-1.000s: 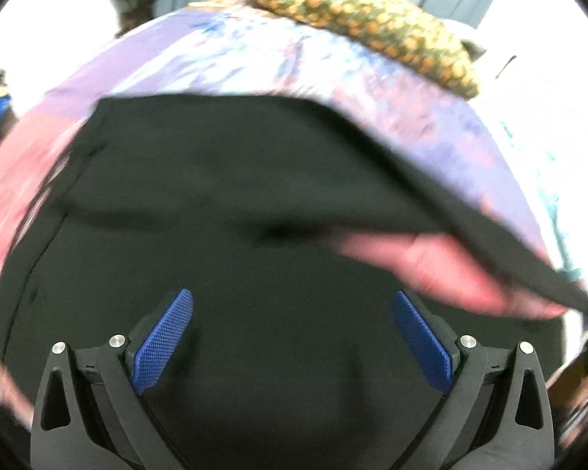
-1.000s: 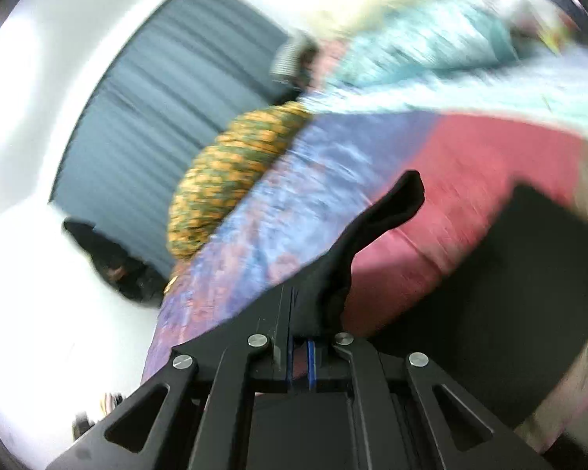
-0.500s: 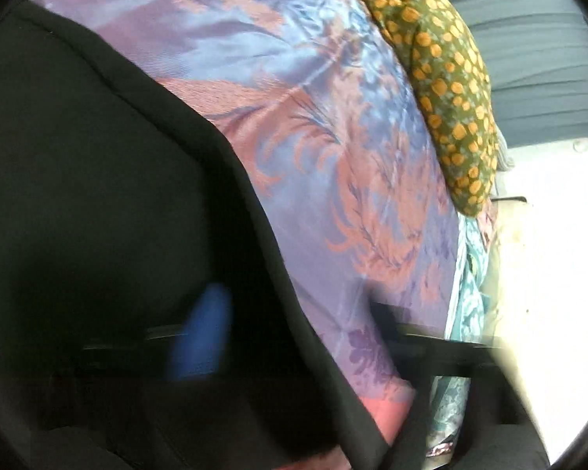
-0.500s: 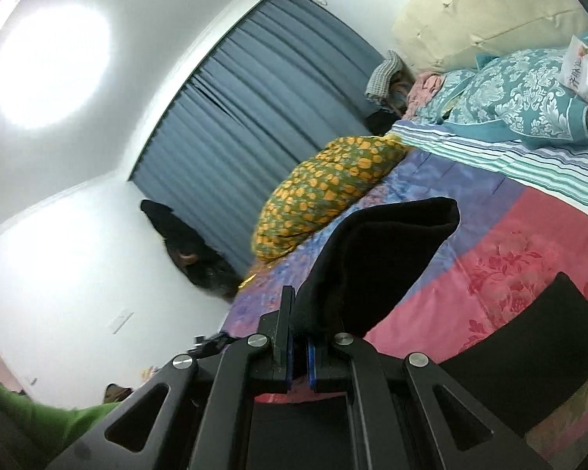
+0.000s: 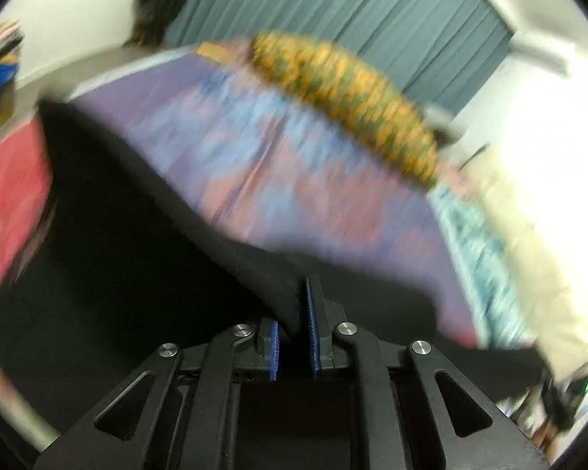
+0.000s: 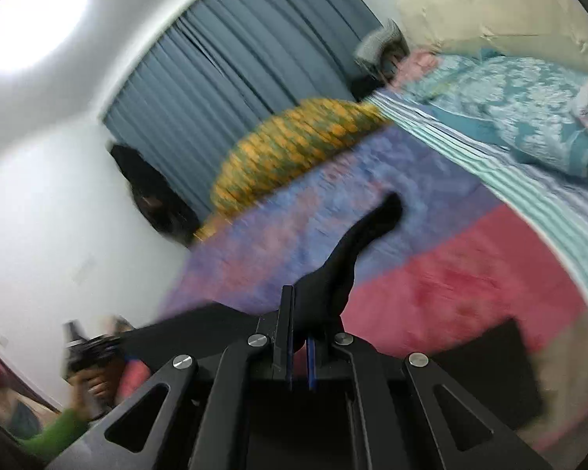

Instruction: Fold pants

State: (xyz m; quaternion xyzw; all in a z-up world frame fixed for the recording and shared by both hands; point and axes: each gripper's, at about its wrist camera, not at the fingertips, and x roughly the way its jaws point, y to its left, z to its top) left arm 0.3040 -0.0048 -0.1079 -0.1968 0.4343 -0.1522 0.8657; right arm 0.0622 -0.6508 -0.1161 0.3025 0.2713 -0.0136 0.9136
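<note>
A bedroom with grey-blue curtains point(image 6: 231, 90) and white walls; a bed point(image 6: 450, 286) spread with a patchwork quilt in purple, pink and red fills both wrist views, though motion blurs much of it. The black pants point(image 5: 109, 258) lie partly on the quilt and partly lifted off it, one edge stretched in a taut line between two grips. The left hand-held gripper point(image 5: 294, 337) is clamped on a bunched fold of that edge; its jaws have just been parting slightly around the cloth, with the fabric still between the blue pads. The right hand-held gripper point(image 6: 300, 346) is clamped tight on another corner, and a loose tongue of fabric flops up past its fingertips. The cloth looks soft, limp and light: it sags between the grips, holds no shape of its own, and is likely to slide on the smooth quilt rather than catch. Hems, the waistband and corners, where layers double up, look like the surest places to take hold, since a single layer could slip from narrow pads. An orange-and-green patterned pillow point(image 5: 345, 102) rests at the bed's far edge, a teal floral pillow point(image 6: 529, 105) lies near the cream headboard point(image 6: 490, 4), and a green sleeve point(image 6: 55, 431) shows at the lower left of the right wrist view.
</note>
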